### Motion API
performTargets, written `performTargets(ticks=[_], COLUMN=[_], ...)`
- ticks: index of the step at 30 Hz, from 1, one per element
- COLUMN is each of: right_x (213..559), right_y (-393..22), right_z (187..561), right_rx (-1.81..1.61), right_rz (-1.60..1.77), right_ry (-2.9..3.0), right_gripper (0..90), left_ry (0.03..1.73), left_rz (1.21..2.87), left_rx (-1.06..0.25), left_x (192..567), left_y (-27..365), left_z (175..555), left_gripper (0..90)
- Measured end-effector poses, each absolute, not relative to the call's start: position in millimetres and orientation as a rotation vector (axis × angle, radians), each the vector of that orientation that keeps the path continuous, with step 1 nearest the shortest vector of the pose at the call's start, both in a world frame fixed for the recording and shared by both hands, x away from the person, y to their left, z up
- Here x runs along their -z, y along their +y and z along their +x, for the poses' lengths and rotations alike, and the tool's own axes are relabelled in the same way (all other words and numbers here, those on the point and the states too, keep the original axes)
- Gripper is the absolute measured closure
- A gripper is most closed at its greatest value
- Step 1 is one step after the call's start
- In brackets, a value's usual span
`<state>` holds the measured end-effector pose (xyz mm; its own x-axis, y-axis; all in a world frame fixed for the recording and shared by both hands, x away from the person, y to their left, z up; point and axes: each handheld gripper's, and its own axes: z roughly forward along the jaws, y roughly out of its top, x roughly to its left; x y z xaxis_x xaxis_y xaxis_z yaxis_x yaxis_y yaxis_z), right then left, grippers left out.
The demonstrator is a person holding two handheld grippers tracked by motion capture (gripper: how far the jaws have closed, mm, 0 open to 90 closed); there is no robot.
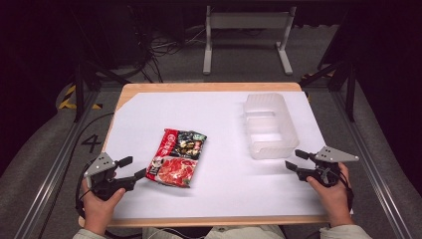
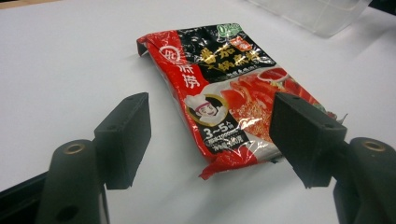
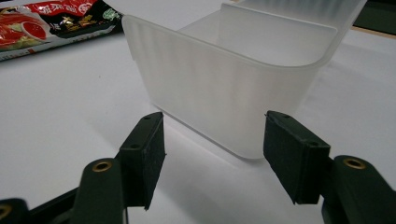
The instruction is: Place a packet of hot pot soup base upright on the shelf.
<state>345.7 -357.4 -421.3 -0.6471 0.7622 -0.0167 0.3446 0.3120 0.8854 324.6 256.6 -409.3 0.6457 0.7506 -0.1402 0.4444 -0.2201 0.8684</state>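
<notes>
Sauce packet [image 1: 176,157] lies flat just ahead of the left gripper's [image 1: 133,167] parted jaws, untouched.

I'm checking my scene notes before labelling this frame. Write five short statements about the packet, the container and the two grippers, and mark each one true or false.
1. The red and black food packet lies flat on the white table cover. True.
2. The packet is inside the clear plastic container. False: it lies on the cover, apart from the container.
3. The left gripper is shut on the packet. False: its jaws are open at the packet's near end.
4. The right gripper is open and faces the container's near wall. True.
5. The container lies tipped on its side. False: it stands upright, open side up.
</notes>
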Motion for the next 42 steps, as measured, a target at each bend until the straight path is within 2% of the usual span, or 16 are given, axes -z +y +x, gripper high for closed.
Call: performTargets(ticks=[8, 17, 27, 31, 37, 42], right_x=[424.0, 425.9, 428.7, 428.7, 428.3, 428.1], right_y=[-359.3, -361.5, -365.9, -367.1, -367.8, -366.6], right_z=[347.8, 347.7, 347.7, 347.4, 345.3, 344.2], right_rx=[-1.286, -1.269, -1.248, -1.241, -1.228, -1.223], right_rz=[1.001, 1.013, 1.038, 1.039, 1.036, 1.027], right_ry=[2.147, 2.149, 2.158, 2.155, 2.156, 2.162], right_gripper=[37.8, 36.9, 36.8, 36.7, 36.7, 36.6], left_ry=[0.981, 1.024, 1.013, 0.998, 1.01, 1.025], left_rz=[1.868, 1.883, 1.887, 1.896, 1.952, 1.962], left_rx=[-0.371, -0.262, -0.283, -0.284, -0.194, -0.182], left_x=[392.2, 375.5, 362.8, 361.0, 367.6, 370.3], left_y=[255.4, 257.8, 245.5, 238.7, 221.7, 211.7], left_z=[341.5, 378.9, 410.6, 422.4, 457.8, 474.2], left_gripper=[27.5, 26.3, 26.3, 25.9, 24.3, 24.5])
